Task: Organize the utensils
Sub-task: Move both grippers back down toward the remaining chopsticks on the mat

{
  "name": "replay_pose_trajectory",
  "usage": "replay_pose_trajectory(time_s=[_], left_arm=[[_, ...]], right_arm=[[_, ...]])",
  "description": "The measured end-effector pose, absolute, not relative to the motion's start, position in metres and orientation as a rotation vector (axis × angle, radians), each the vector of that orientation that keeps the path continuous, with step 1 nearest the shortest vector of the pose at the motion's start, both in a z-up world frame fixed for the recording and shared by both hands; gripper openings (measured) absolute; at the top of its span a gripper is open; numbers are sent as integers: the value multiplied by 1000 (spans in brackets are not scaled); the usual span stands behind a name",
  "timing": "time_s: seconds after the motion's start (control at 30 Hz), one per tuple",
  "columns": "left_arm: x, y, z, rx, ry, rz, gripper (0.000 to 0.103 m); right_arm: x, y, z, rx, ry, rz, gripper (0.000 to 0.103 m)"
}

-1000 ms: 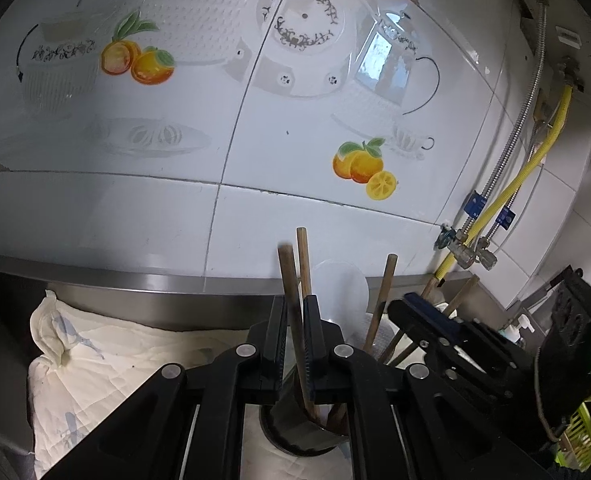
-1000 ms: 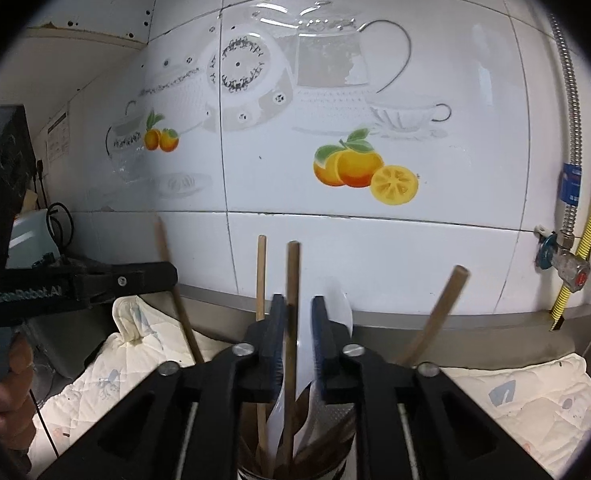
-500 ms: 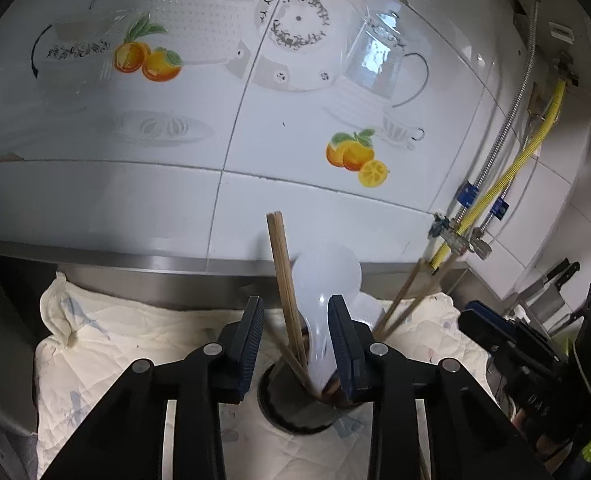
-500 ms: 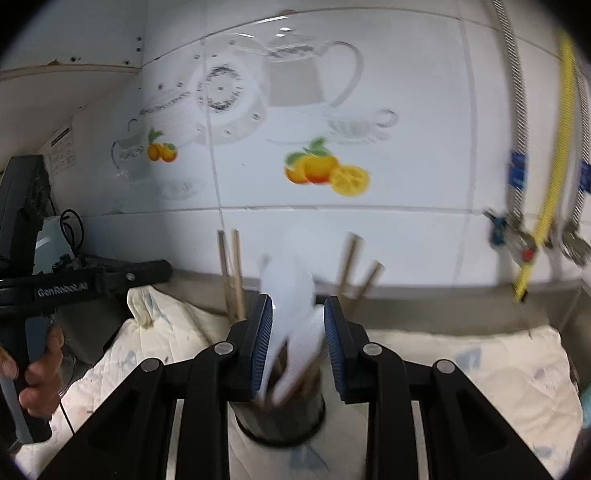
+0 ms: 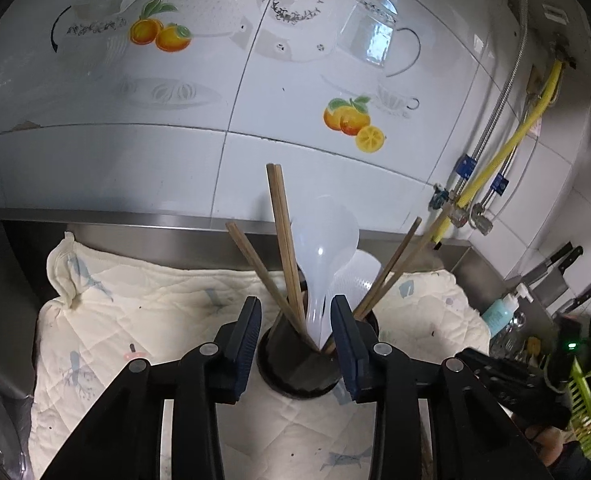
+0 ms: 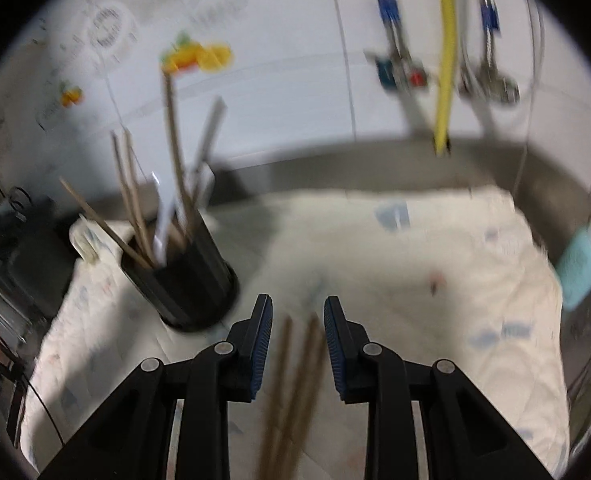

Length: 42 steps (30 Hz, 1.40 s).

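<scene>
Left gripper (image 5: 296, 334) spread wide, empty, its fingers flanking the black holder (image 5: 299, 364) stuffed with chopsticks (image 5: 281, 232) and white spoons (image 5: 323, 248) on the quilted cloth (image 5: 135, 320). Right gripper (image 6: 297, 334) parted, gripping nothing, over loose chopsticks (image 6: 295, 380) (blurred, ends cut off below); holder to its left.

Motion-blurred right view (glare on tiles (image 5: 379, 40))

The right wrist view is smeared by motion, so the loose chopsticks (image 6: 291, 392) on the quilted cloth (image 6: 435, 320) run off the bottom edge and their number is unclear. In the left wrist view the holder (image 5: 299, 364) has its sides hidden behind the left tongs (image 5: 296, 342). The right tongs (image 5: 507, 384) are cut off at the picture's edge there.
</scene>
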State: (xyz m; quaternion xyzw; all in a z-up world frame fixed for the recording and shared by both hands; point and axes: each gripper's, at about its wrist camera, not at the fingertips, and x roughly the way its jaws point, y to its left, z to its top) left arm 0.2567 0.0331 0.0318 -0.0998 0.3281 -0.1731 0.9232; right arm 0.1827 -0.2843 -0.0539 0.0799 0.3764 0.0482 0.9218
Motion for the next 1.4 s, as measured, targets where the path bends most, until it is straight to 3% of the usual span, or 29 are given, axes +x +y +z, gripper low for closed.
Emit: replay_pose_trajectory(time_s=[0.1, 0.17, 0.67, 1.4], left_arm=[[249, 32, 28, -192, 678, -358, 39], [246, 32, 26, -190, 683, -360, 39], [230, -10, -10, -116, 789, -443, 39], [260, -136, -100, -112, 1048, -606, 39]], right_arm=[[184, -288, -74, 182, 833, 90, 26], [187, -290, -87, 195, 869, 89, 18], [219, -284, -127, 202, 988, 93, 16], [188, -308, -118, 215, 996, 64, 11]])
